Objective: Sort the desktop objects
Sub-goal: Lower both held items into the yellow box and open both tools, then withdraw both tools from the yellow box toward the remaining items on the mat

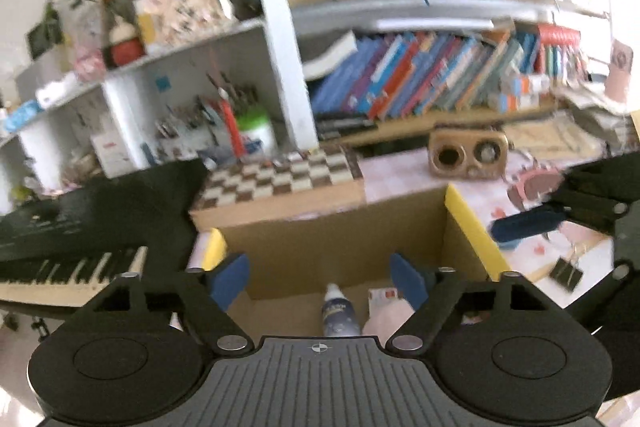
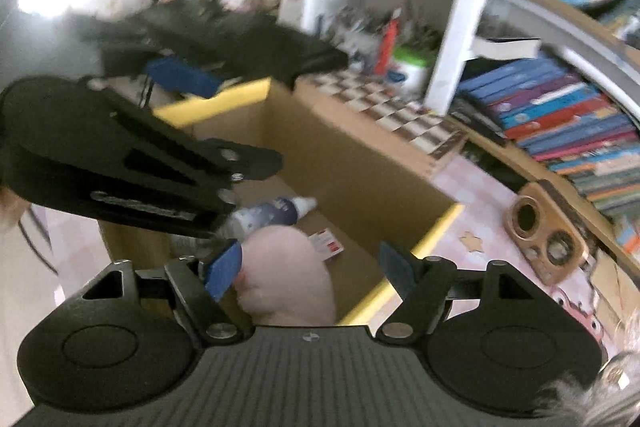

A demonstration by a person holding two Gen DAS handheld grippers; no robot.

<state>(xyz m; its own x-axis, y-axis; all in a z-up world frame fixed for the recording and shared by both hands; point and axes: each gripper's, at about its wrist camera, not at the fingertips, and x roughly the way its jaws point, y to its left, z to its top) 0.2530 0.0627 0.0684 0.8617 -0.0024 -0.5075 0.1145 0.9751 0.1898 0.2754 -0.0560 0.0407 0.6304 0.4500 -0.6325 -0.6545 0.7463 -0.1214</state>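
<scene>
Nearest in the left wrist view, the left gripper [image 1: 320, 279] holds its blue-padded jaws wide apart with nothing between them, above the open brown cardboard box with yellow-taped rim [image 1: 472, 227]. Below it, inside the box, lies a small dark-blue bottle with a white cap [image 1: 338, 315], its lower end cut off by the gripper body, beside a soft pale-pink object [image 1: 384, 323] that is mostly hidden.

In the right wrist view, the right gripper [image 2: 310, 269] also has its jaws spread; the pink object sits just below and between them, but no pad presses on it. A small red-and-white card [image 2: 330, 245] peeks out next to it.

Farther off, a brown-and-cream chessboard [image 1: 276, 179] lies behind the box, and a wooden radio-like box [image 1: 468, 155] stands on the pink tabletop [image 1: 400, 171]. A black binder clip [image 1: 564, 273] is blurred. The bookshelves [image 1: 420, 83] beyond are smeared.
</scene>
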